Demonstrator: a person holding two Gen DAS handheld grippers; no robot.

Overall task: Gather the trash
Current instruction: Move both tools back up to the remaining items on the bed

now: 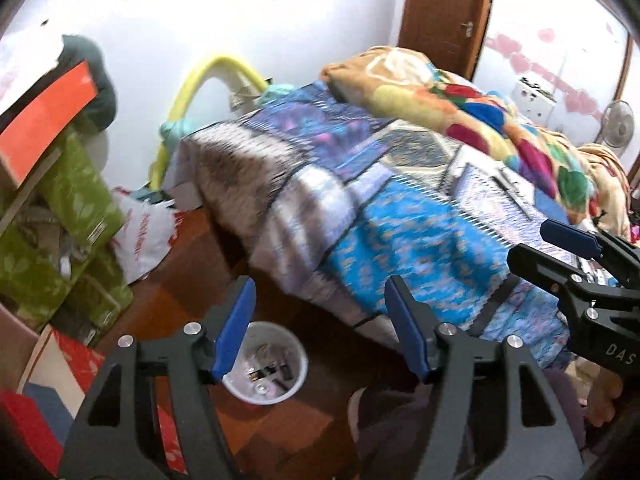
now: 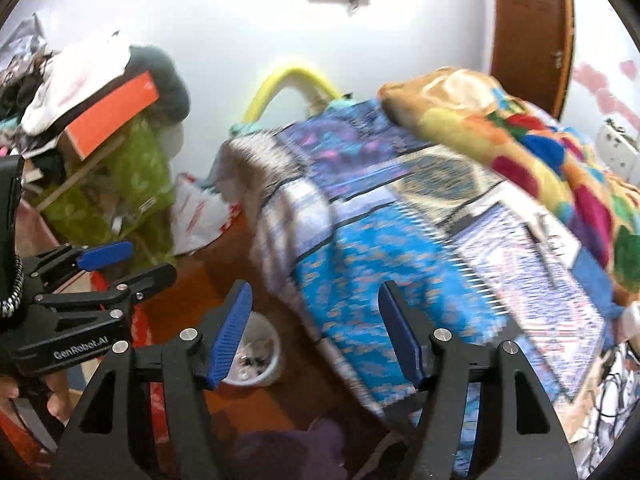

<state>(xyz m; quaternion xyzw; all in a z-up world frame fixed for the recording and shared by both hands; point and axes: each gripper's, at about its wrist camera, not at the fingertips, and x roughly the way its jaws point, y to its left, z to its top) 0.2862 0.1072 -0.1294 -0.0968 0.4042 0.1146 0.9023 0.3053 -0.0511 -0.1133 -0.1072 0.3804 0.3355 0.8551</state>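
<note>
A small white bin (image 1: 236, 384) stands on the brown floor beside the bed, with several bits of trash in it. In the left wrist view my left gripper (image 1: 320, 328) hangs open above it, with nothing between its blue pads. My right gripper (image 1: 540, 246) comes in from the right edge over the bed. The right wrist view shows the same bin (image 2: 260, 376) low down, behind the left pad of my right gripper (image 2: 316, 334), which is open and holds nothing. My left gripper (image 2: 140, 262) shows at the left there, jaws apart, held by a hand (image 2: 56, 396).
A bed with a blue patterned sheet (image 1: 400, 216) and a bright blanket (image 1: 480, 112) fills the right. On the left is a green-covered pile (image 1: 72, 208) with an orange box (image 1: 48, 120) and a white plastic bag (image 1: 144, 232). A brown door (image 1: 440, 12) stands behind.
</note>
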